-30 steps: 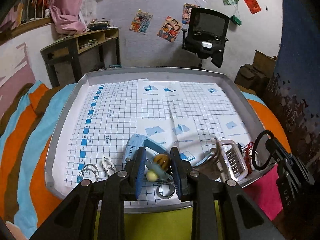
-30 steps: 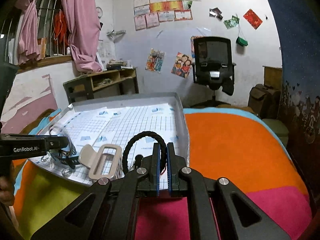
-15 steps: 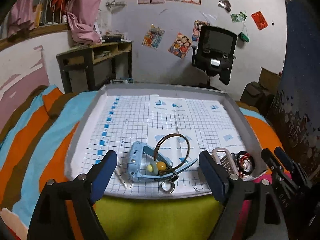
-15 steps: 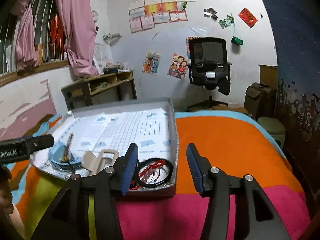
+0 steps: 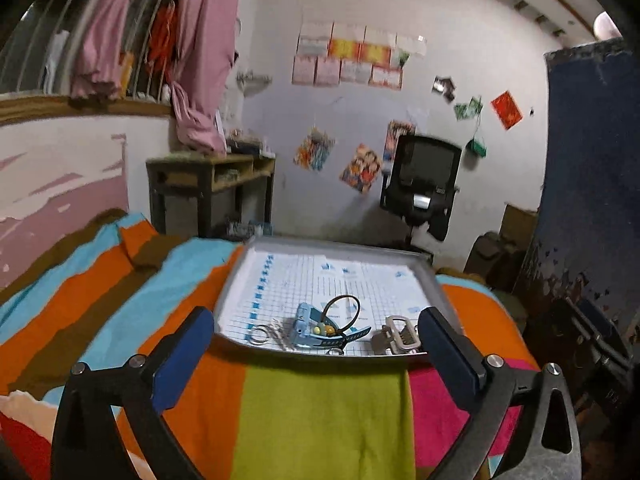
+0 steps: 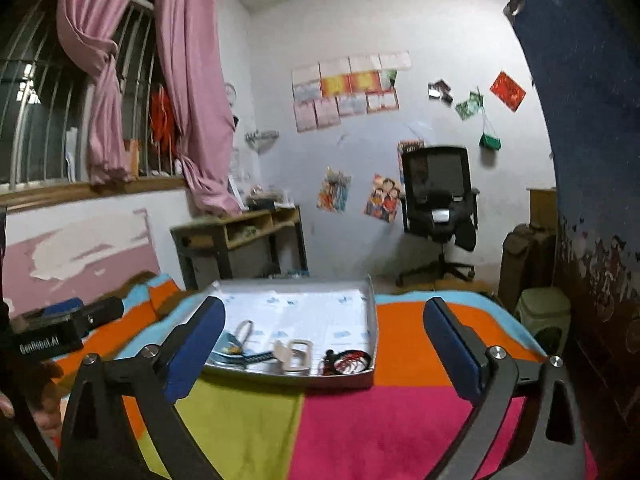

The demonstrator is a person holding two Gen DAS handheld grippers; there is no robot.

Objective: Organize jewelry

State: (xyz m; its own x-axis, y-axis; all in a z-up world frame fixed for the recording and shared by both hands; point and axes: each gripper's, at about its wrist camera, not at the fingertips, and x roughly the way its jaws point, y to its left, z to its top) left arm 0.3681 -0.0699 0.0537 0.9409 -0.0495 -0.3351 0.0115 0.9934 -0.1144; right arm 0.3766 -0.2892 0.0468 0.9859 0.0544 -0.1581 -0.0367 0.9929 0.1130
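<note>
A grey tray (image 5: 280,352) lined with grid paper lies on the striped bed cover. Along its near edge sit silver rings (image 5: 260,334), a blue watch (image 5: 306,326) with small beads and a dark cord loop (image 5: 342,310), and a beige hair claw (image 5: 396,336). In the right wrist view the tray (image 6: 370,320) also holds a black and red bracelet bundle (image 6: 348,360) beside the hair claw (image 6: 296,354). My left gripper (image 5: 316,360) is open, held back over the cover in front of the tray, with nothing in it. My right gripper (image 6: 324,350) is open too, likewise short of the tray.
The bed cover (image 5: 320,420) has orange, green, pink and blue stripes. A wooden shelf (image 6: 244,236) and a black office chair (image 6: 438,204) stand by the far wall. A green stool (image 6: 544,316) sits right of the bed. The other gripper's body (image 6: 52,332) shows at left.
Both grippers went from shut on items in the tray to wide open and pulled back away from it. The watch bundle and black bracelet now lie released on the tray.
</note>
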